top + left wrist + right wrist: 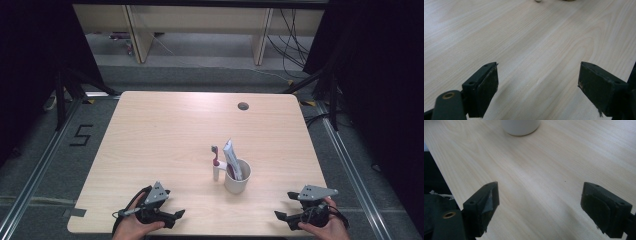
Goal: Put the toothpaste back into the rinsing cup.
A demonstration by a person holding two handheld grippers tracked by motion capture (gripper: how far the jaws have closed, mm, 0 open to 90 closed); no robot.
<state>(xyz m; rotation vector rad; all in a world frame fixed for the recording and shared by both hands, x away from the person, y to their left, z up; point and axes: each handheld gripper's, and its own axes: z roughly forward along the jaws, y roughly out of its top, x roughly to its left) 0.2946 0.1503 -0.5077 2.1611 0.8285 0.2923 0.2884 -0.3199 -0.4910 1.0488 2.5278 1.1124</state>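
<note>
White mug [237,181] holds what looks like a toothpaste tube [232,159]; both hand-held grippers gape empty.

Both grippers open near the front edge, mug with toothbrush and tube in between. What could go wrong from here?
1. The toothbrush stands upright just outside the white mug; a nudge from the left gripper would likely topple it.
2. The toothpaste tube leans tall out of the mug, so pulling it sideways may tip the mug.
3. The right gripper hovers near the table edge.
</note>
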